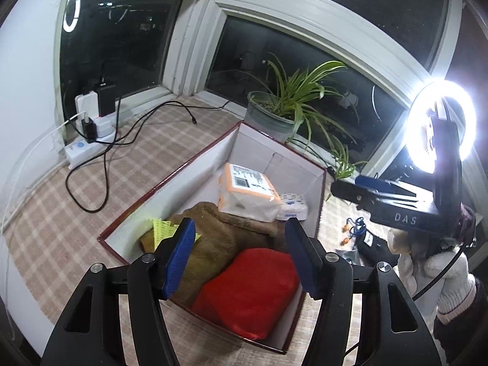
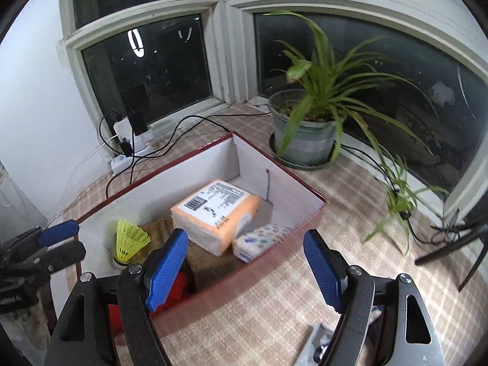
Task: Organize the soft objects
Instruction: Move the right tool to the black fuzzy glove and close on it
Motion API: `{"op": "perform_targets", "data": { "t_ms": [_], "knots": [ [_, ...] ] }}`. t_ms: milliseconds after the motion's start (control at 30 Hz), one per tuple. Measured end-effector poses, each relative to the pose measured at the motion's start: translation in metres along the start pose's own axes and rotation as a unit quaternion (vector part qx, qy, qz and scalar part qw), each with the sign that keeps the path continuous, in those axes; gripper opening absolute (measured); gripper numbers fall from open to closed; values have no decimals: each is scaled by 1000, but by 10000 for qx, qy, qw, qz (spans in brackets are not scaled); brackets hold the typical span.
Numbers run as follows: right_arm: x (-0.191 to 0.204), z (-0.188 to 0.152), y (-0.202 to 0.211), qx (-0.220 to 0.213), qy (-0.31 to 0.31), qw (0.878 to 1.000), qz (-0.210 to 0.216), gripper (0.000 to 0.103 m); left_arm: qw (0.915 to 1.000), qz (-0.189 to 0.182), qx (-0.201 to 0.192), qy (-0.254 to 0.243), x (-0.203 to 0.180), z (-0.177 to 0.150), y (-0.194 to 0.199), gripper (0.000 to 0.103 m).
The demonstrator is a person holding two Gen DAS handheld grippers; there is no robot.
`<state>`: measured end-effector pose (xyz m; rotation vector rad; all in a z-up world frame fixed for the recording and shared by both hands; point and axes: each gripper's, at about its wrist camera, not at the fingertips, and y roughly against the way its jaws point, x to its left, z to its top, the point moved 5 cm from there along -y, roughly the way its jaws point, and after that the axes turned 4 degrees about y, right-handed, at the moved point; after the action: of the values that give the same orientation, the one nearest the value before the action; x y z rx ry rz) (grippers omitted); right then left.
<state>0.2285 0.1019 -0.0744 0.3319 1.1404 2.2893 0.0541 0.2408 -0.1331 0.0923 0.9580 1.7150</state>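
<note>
I see a cardboard box (image 1: 170, 180), matt white inside, holding a fuzzy brown cloth (image 1: 219, 238), a smooth red fabric bundle (image 1: 253, 292) and glossy plastic-wrapped tissue packs (image 2: 213, 213). Lower frame: ribbed blue rubbery pads (image 2: 166, 270) on matt black plastic.

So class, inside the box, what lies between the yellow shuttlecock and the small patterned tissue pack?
In the right wrist view, the brown fuzzy cloth spans between the shuttlecock and the patterned tissue pack, with the orange tissue package resting on it.

Ring light (image 1: 442, 125) glares — fisheye edges bend.
</note>
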Motion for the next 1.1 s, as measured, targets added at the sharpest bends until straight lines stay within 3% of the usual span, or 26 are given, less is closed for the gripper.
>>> {"op": "perform_targets", "data": {
  "t_ms": [400,667,800,1100],
  "knots": [
    [-86,-63,64,-54,-946,9954,-145,75,9993,-312,-25,-225,-33,-6,9,60],
    [-168,-116,101,56,-1681,9844,-520,75,9958,-723,277,-483,-75,-24,-3,60],
    [-202,-138,109,142,-2013,9778,-569,75,9911,-1004,584,-651,-104,-41,-16,60],
    [-258,-174,103,341,-2716,9613,-296,75,9718,-1718,1300,-957,-180,-83,-47,61]
  ]
}}
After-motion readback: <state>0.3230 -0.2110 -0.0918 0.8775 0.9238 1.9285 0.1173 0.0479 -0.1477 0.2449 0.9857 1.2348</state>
